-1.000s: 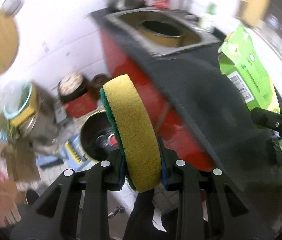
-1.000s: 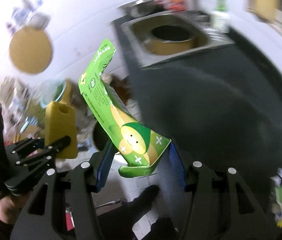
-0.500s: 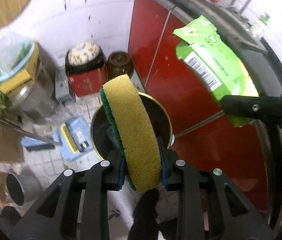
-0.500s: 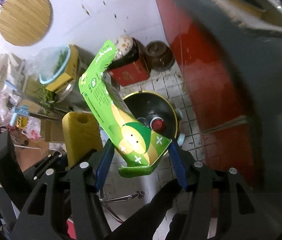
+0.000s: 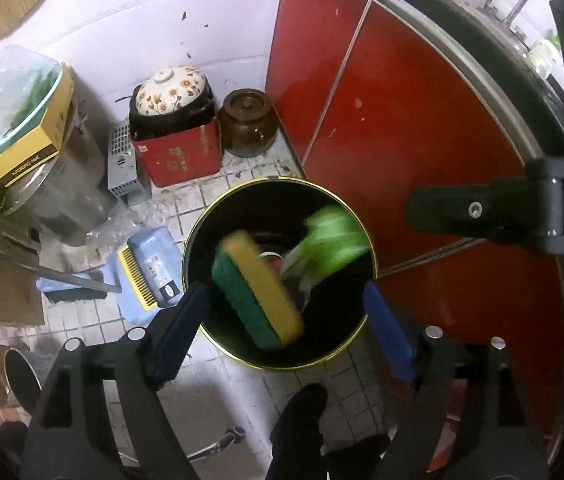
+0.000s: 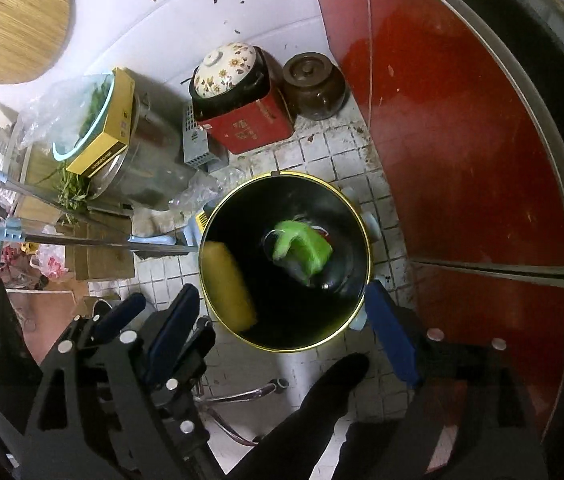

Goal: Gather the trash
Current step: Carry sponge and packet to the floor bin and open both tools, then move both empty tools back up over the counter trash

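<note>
The left gripper (image 5: 285, 316) is standing with its jaws wide apart, having just been opening, and nothing is sitting between the blue pads (image 5: 178, 328); the yellow-and-green sponge (image 5: 258, 288) is blurred and free of them, tilted over the mouth of the black bin (image 5: 202, 344); the right gripper (image 6: 278, 328) is likewise gaping, its jaws having just been opening, with nothing pressed between its pads; the green carton (image 6: 301, 246) is lying loose and blurred inside the bin, near the middle, apart from the sponge, which is showing at the bin's left inner side in the right wrist view. The bin, gold-rimmed, is sitting on the tiled floor (image 5: 242, 396) just beside the red cabinet (image 5: 421, 160); a blue dustpan (image 5: 150, 264) is lying against the bin's left; farther back a red box (image 5: 178, 156) is carrying a floral-lidded pot (image 5: 170, 88), with a brown jar (image 5: 248, 122) just beside it against the white wall; a yellow box (image 5: 30, 148) is resting on a metal pot at the left; a dark shoe (image 5: 297, 420) is showing below the bin.
</note>
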Demonstrator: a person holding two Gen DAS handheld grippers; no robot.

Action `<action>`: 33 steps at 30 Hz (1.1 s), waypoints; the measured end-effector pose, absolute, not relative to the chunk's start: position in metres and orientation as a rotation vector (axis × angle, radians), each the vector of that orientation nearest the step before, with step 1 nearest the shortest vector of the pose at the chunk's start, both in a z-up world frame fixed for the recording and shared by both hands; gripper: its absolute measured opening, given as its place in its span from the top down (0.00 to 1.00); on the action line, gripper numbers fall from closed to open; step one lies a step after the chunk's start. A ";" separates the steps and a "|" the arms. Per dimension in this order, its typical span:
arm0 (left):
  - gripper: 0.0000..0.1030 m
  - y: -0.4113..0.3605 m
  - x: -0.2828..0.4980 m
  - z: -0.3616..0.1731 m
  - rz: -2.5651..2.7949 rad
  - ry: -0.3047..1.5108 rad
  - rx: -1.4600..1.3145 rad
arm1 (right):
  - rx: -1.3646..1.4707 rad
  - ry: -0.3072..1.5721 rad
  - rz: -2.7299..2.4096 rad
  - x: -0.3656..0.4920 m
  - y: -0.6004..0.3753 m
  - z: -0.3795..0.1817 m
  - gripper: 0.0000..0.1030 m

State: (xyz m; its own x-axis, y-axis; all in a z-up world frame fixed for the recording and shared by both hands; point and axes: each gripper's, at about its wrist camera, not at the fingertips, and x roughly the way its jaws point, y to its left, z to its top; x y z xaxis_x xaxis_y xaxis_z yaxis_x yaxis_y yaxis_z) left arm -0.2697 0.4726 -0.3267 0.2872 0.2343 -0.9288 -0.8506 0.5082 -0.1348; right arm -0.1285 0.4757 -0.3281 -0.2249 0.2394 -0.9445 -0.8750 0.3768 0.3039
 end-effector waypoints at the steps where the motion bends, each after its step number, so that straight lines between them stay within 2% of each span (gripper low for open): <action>1: 0.24 0.473 -0.270 -0.326 0.819 1.034 -0.722 | -0.609 1.431 1.160 -0.127 0.475 -0.326 0.21; 7: 0.24 0.469 -0.269 -0.300 0.838 1.031 -0.676 | -0.604 1.386 1.195 -0.125 0.463 -0.297 0.21; 15: 0.19 0.439 -0.257 -0.234 0.822 1.048 -0.553 | -0.511 1.276 1.212 -0.104 0.394 -0.201 0.18; 23: 0.14 0.352 -0.191 -0.144 0.599 1.027 -0.363 | -0.339 1.109 1.027 -0.036 0.226 -0.094 0.14; 33: 0.14 0.158 -0.029 -0.066 0.018 0.937 -0.070 | -0.068 0.982 0.545 0.036 -0.034 -0.038 0.14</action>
State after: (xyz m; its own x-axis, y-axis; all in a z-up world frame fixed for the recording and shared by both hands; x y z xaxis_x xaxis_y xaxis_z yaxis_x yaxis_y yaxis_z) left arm -0.0290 0.1575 -0.0663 0.5924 -0.0148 -0.8055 -0.0463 0.9976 -0.0523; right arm 0.0357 -0.0340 -0.0380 0.4328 0.4072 -0.8043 -0.4675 0.8642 0.1860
